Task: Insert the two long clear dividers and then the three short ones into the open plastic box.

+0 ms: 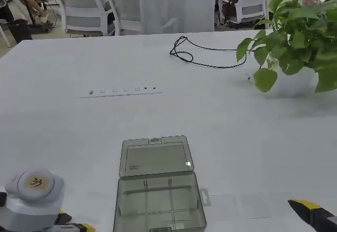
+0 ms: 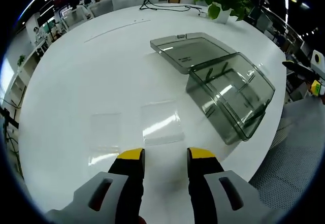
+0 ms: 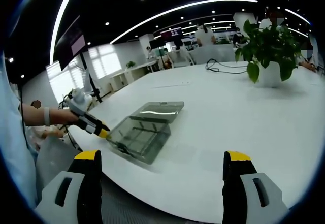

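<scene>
Lying just ahead of left claw [image 2: 166,154], clear divider [image 2: 161,123]

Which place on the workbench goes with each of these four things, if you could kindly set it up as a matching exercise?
Things:
1. plastic box
2. potted plant
3. black cable
4. clear dividers

Places:
A. far right of the table
B. lying flat just ahead of the left hand-held gripper
C. near edge, lid laid open
D. far side, middle, looped

Pairs: 1-C, 2-A, 3-D, 4-B.
</scene>
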Available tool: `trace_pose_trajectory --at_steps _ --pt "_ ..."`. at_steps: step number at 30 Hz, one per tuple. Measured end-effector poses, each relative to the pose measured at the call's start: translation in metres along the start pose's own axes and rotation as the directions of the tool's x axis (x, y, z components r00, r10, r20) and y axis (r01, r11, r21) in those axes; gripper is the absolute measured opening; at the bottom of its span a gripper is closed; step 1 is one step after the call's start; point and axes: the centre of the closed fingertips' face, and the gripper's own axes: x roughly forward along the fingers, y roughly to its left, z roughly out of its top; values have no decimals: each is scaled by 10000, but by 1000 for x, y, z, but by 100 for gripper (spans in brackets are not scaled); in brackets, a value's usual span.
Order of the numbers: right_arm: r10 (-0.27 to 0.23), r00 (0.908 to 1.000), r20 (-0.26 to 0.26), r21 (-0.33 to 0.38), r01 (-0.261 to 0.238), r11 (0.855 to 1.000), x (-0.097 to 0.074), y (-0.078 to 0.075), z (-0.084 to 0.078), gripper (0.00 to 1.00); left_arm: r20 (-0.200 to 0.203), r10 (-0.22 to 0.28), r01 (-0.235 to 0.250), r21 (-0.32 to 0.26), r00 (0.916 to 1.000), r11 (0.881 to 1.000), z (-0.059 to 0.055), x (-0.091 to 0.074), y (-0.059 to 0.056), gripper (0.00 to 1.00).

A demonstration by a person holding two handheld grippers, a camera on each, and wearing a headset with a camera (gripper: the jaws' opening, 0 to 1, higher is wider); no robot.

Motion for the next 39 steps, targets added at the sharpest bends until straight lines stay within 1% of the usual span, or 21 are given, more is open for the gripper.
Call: trace_pose_trajectory --at_steps 6,8,13,18,25,28,34,39 --pt "11 10000 5 3 -11 10000 1 1 0 100 -71 -14 14 90 10000 10000 -1 0 -1 32" --pt "37 10000 -1 -4 -37 10000 1 2 -1 100 -89 -61 63 222 9999 9997 -1 0 -1 32" --pt "132 9999 -49 -53 -132 9999 3 5 -2 100 -3 -57 57 203 10000 9998 -1 0 -2 31" --pt "176 9998 -76 -63 -176 9998 3 7 -3 100 118 -89 89 11 9999 10000 -1 0 -1 31" --pt "208 9997 -89 -94 -209 9997 4 8 -3 100 283 -108 111 -90 9995 9999 1 -1 -1 30" --pt "221 9997 -92 -84 -222 9997 4 8 -3 100 269 -144 148 -136 9995 9998 1 -1 -2 30" --pt "250 9996 -117 -66 -251 9997 4 9 -4 100 369 -164 172 -212 9992 9996 3 -1 -2 30" --pt "260 9996 -130 -60 -261 9996 4 9 -5 100 536 -172 190 -344 9984 9992 5 -3 -1 30"
